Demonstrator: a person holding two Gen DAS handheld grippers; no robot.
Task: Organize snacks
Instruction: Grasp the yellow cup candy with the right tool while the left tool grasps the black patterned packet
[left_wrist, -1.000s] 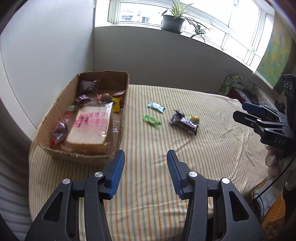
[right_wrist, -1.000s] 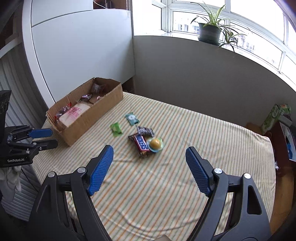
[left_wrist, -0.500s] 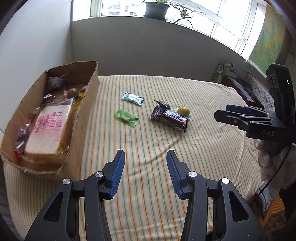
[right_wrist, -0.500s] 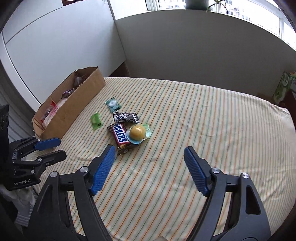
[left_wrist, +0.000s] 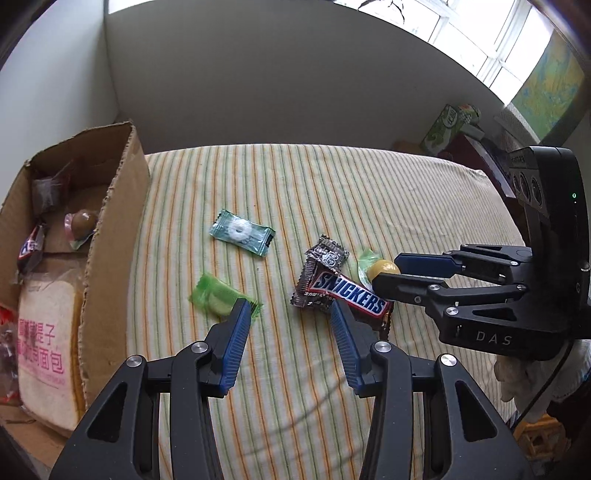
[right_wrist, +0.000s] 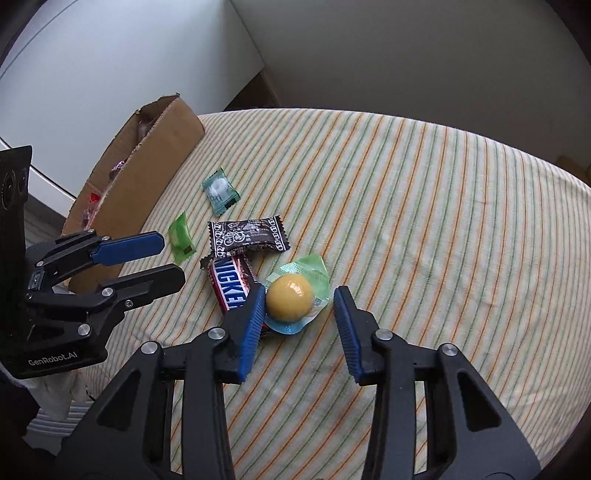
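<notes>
Both grippers hover low over the striped table (right_wrist: 424, 206). The right gripper (right_wrist: 300, 314) has its fingers spread wide, the yellow jelly cup (right_wrist: 290, 299) sitting just ahead between the tips, untouched. Its left finger overlaps the Snickers bar (right_wrist: 231, 282). Above that lies a dark wrapped candy (right_wrist: 247, 236). The left gripper (left_wrist: 288, 314) is spread apart too, holding nothing, near the green packet (left_wrist: 218, 295). A teal mint packet (left_wrist: 242, 232) lies apart, and the cardboard box (left_wrist: 114, 236) with bread (left_wrist: 46, 354) stands at the left edge.
</notes>
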